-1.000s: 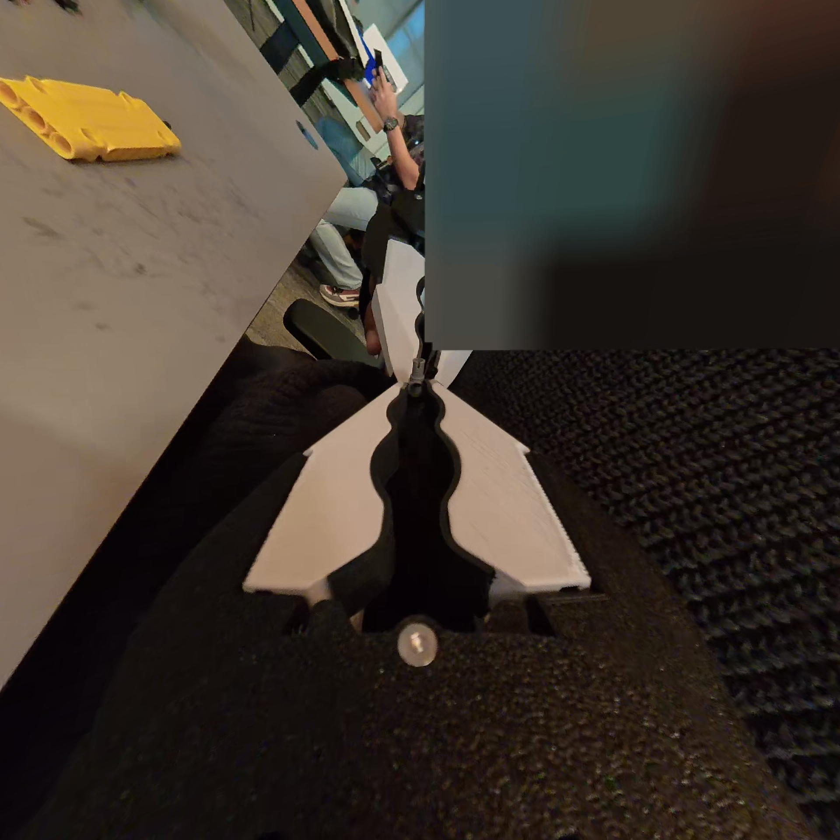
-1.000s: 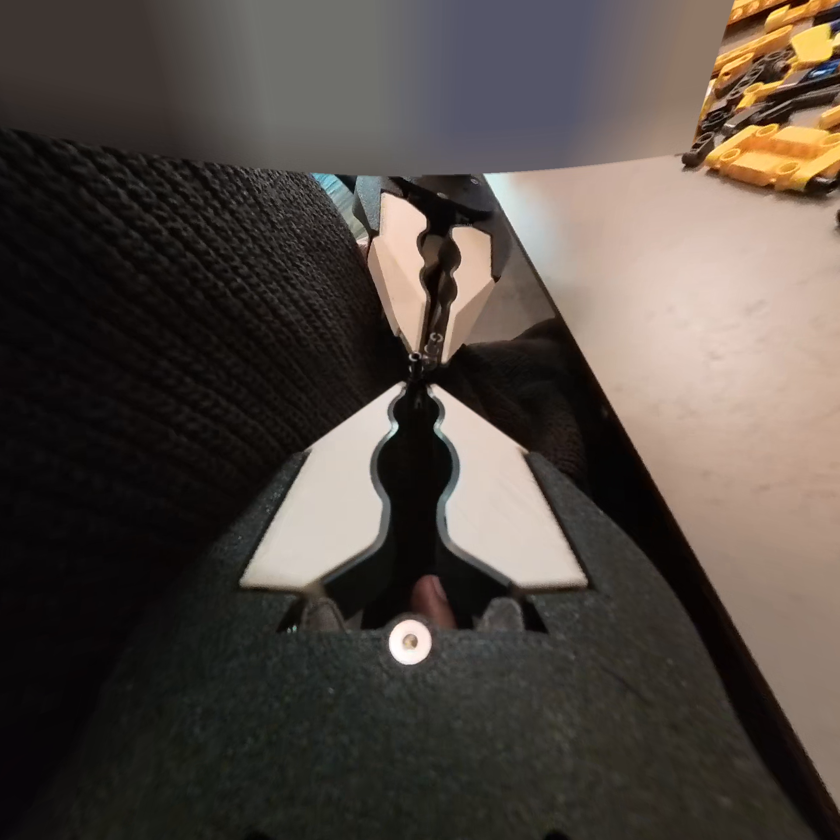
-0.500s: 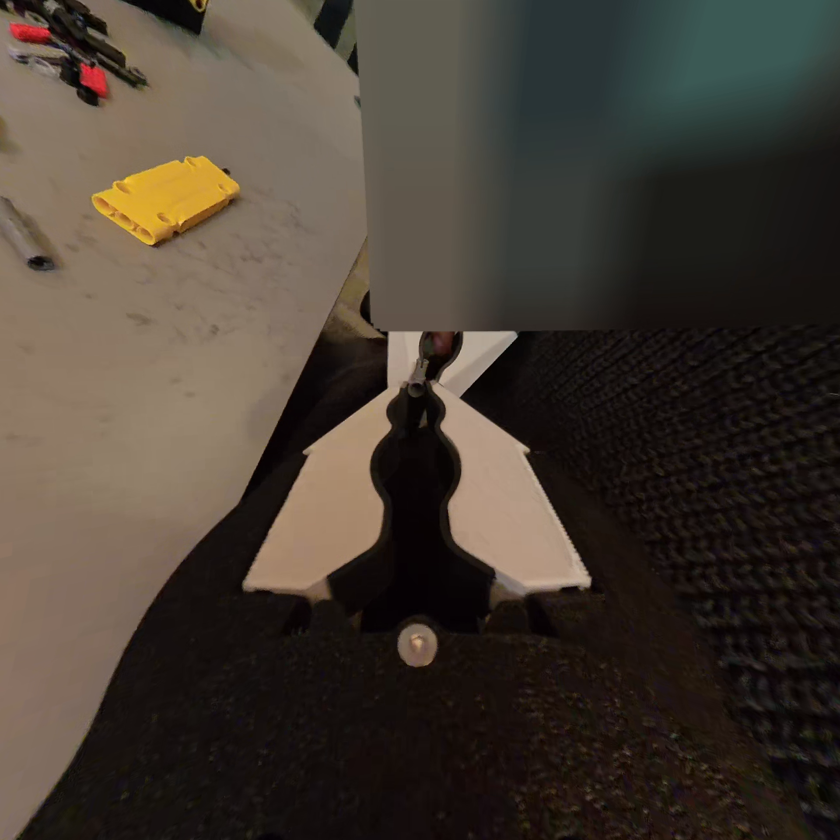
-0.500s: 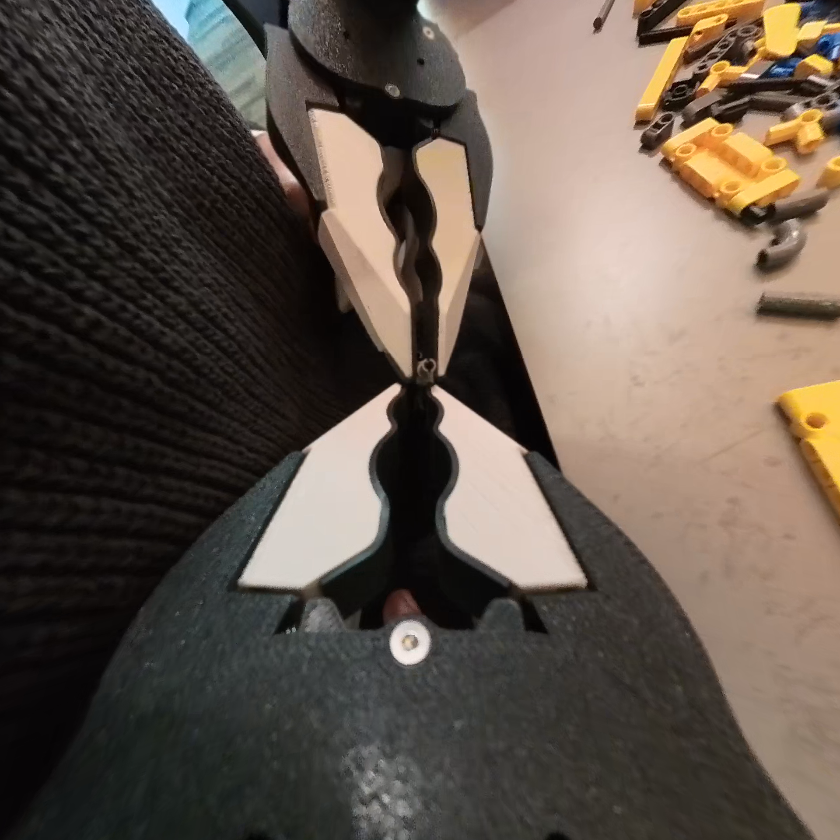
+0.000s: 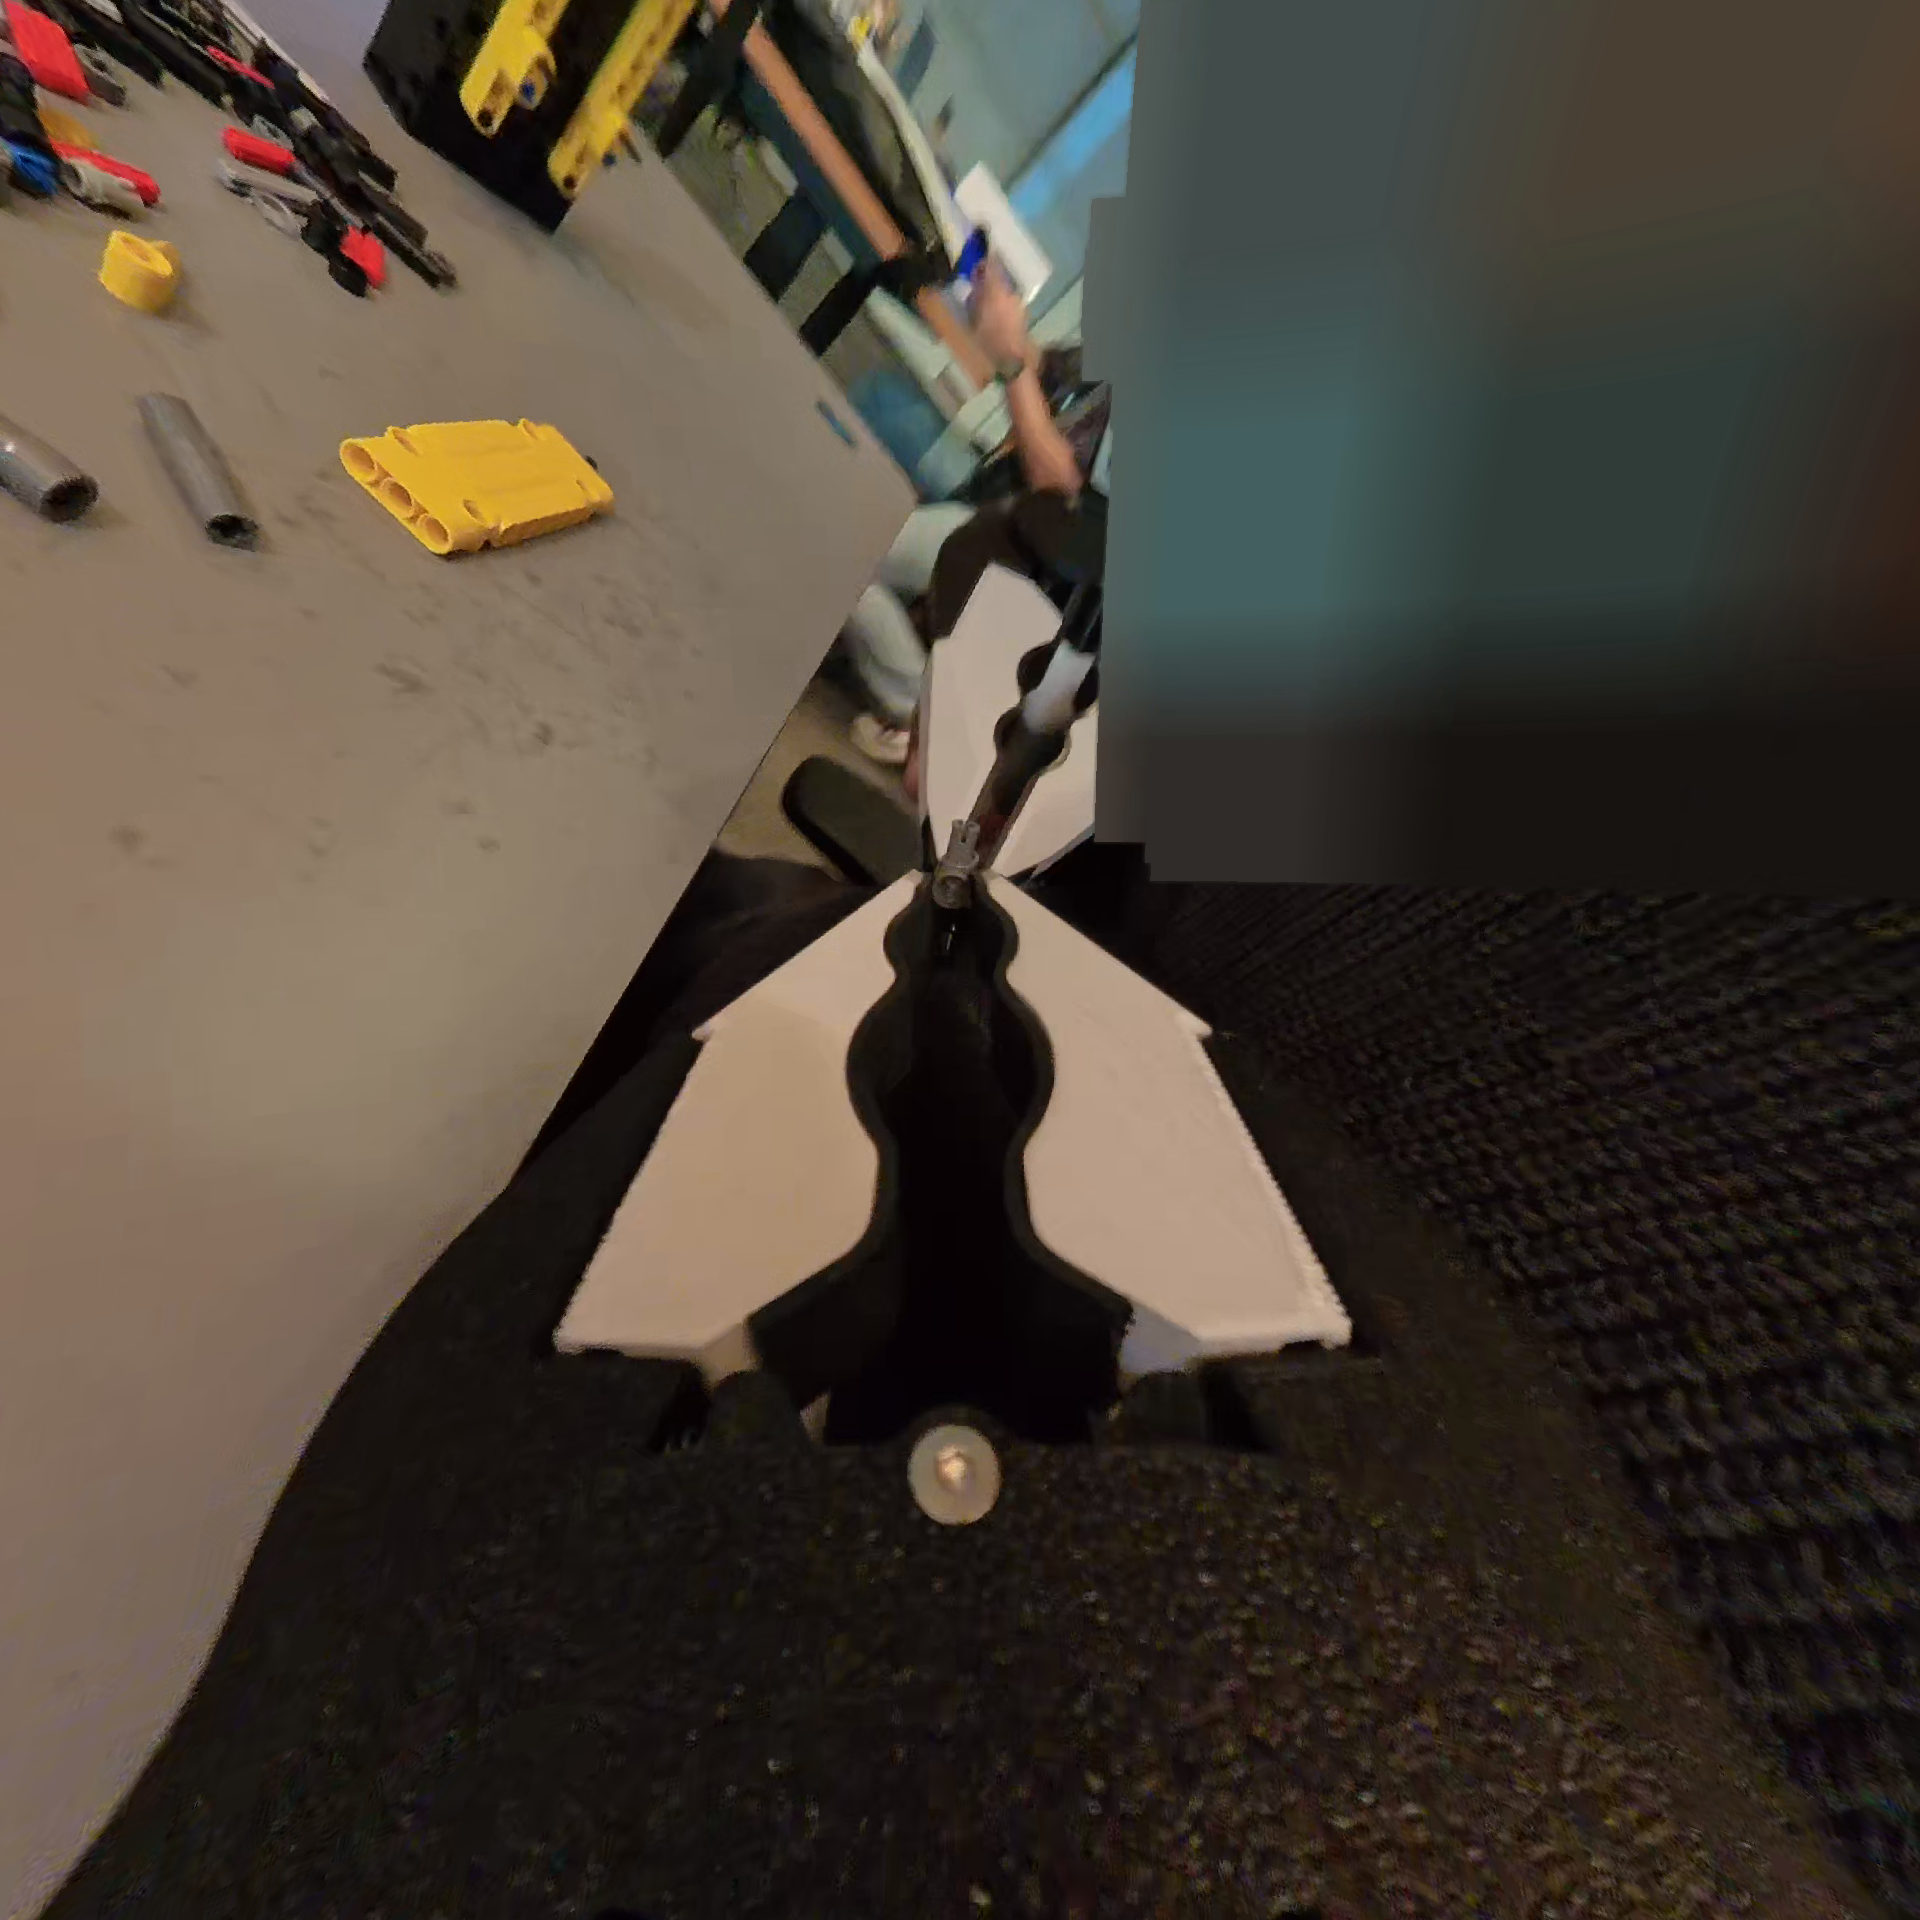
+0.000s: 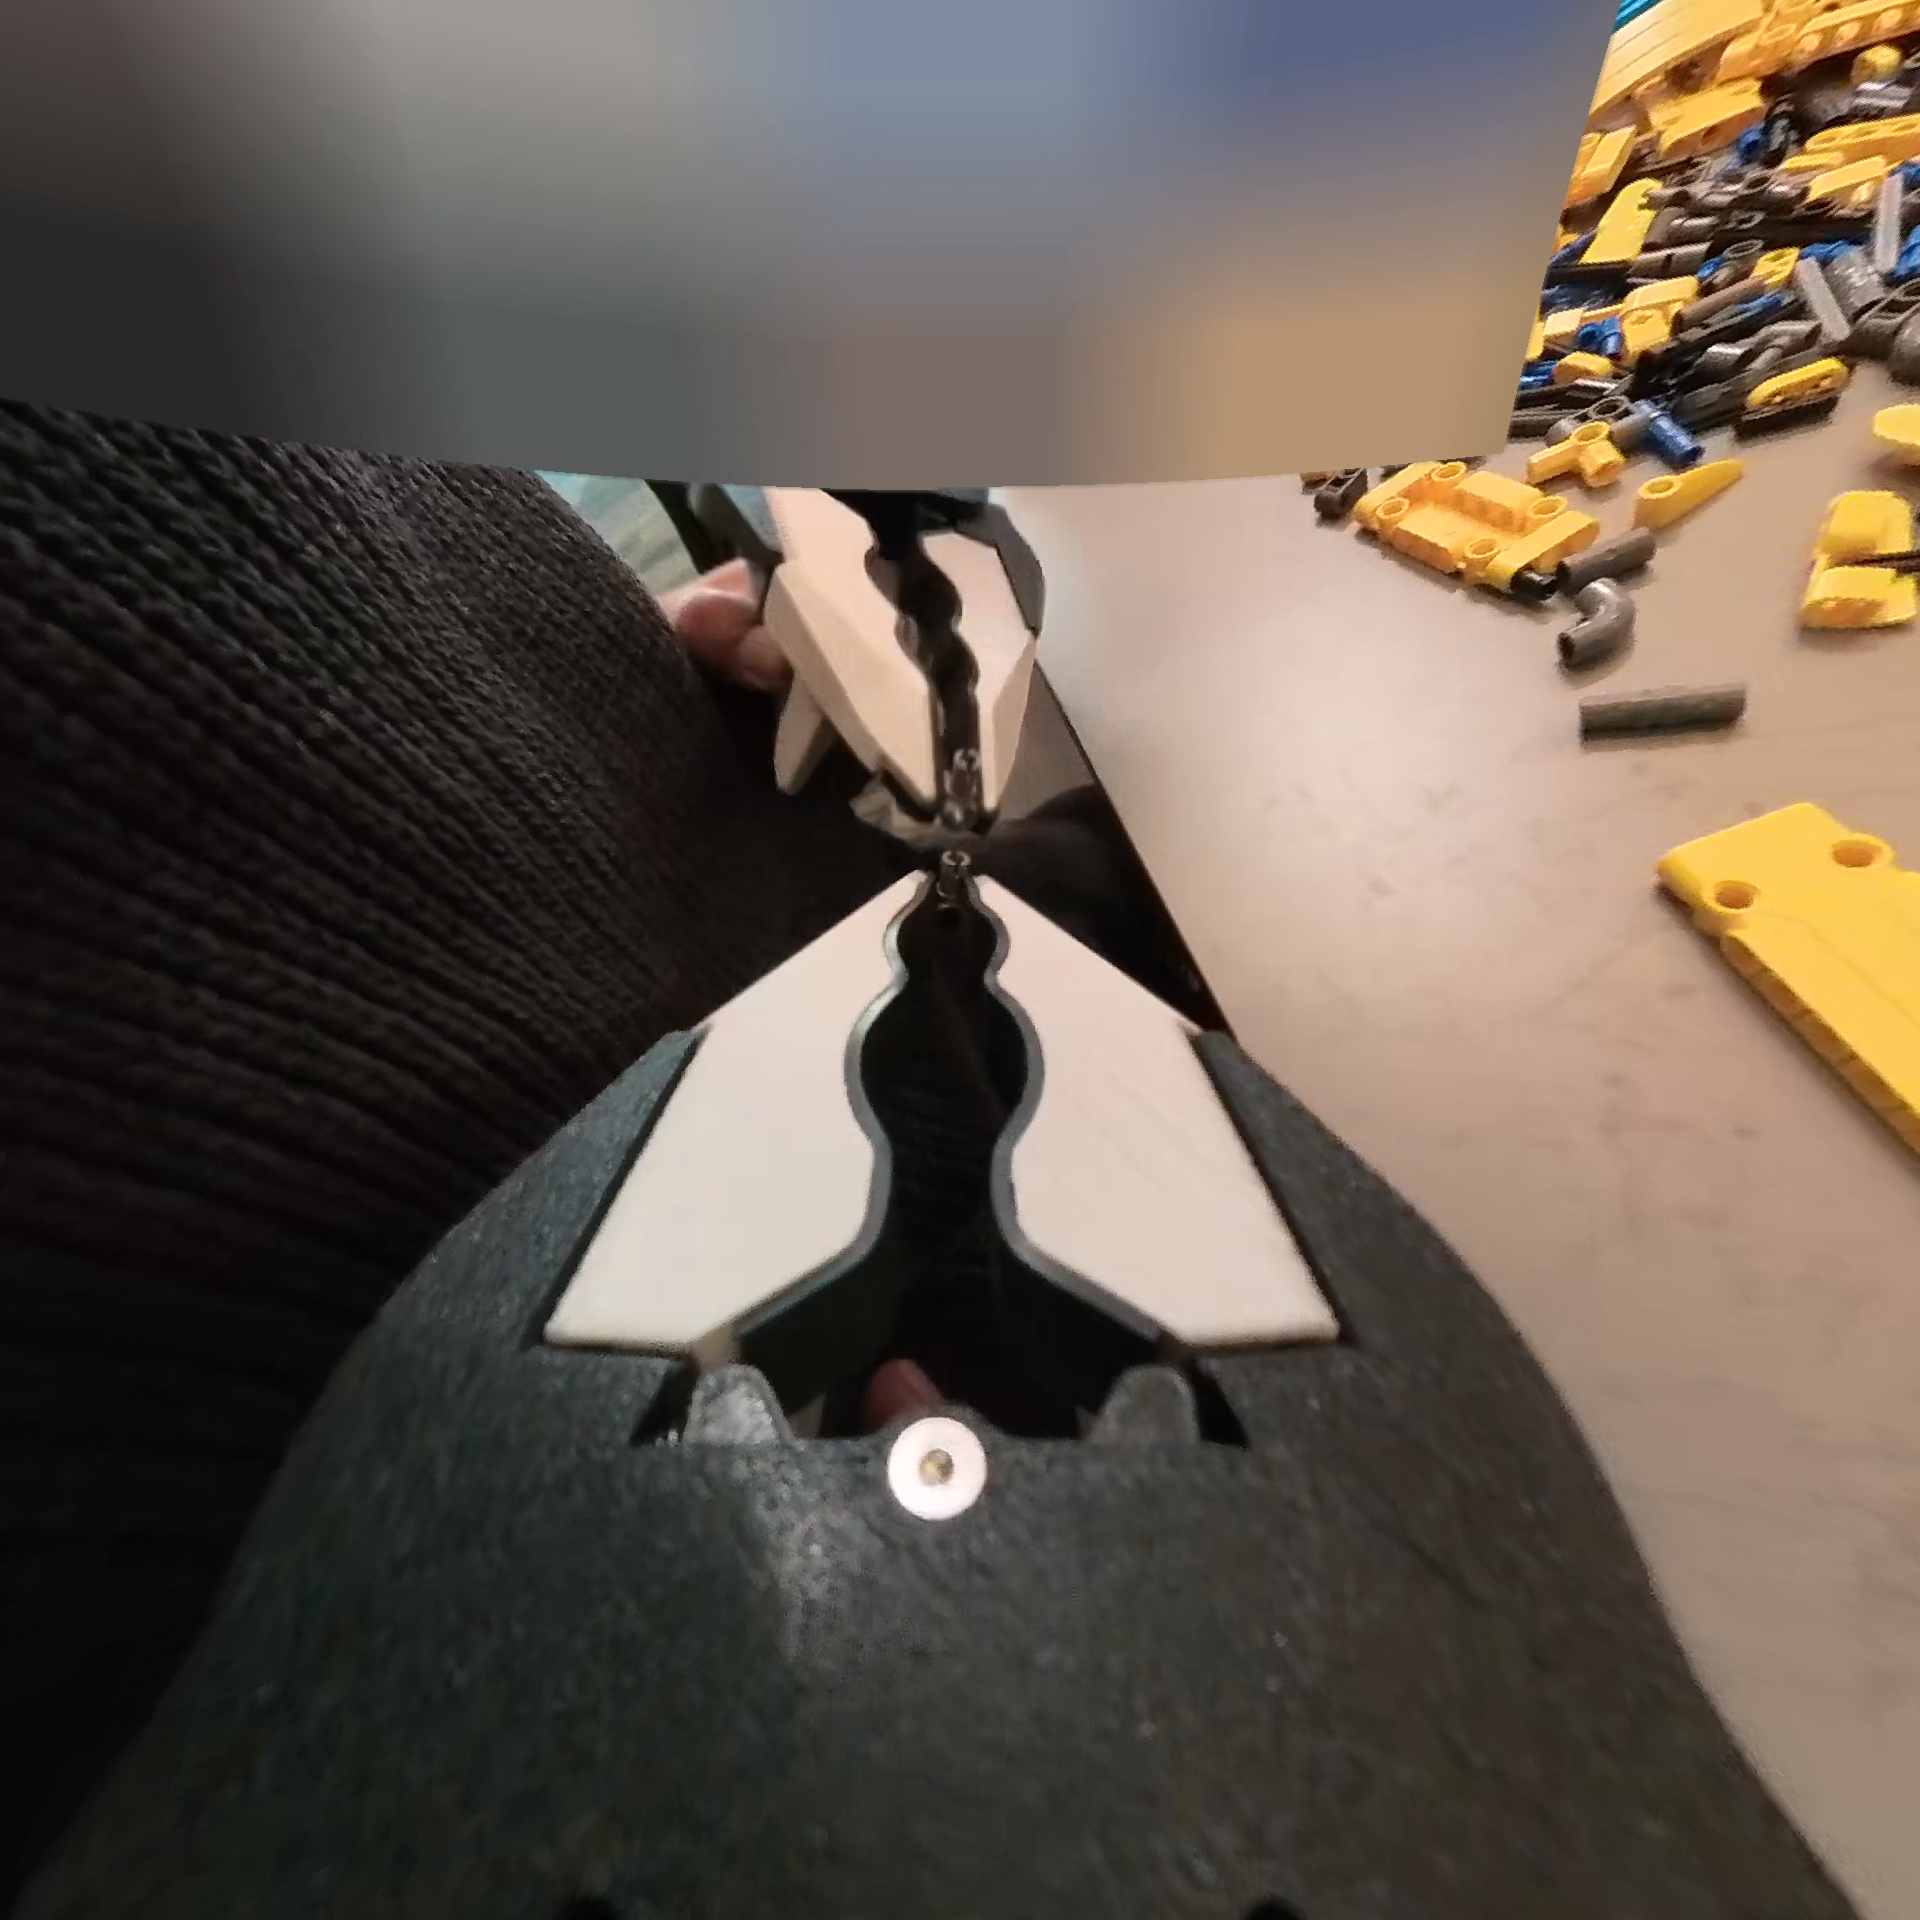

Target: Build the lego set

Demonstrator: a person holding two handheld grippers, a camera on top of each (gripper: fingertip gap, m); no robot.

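While both grippers meet tip to tip off the near edge of the grey tabletop (image 5: 312, 831), over a black knitted garment (image 6: 312, 831), each has its white fingers drawn together on a small part. The left gripper (image 5: 951, 883) pinches a small grey metallic pin (image 5: 954, 862) at its tips. The right gripper (image 6: 951, 883) pinches a small dark grey connector piece (image 6: 952, 864); whether the two parts touch cannot be told. On the table lie a flat yellow plastic panel with holes (image 5: 478, 483) and two grey tubes (image 5: 197, 468) to the left, and a far heap of yellow, black and blue building pieces (image 6: 1714, 260) to the right.
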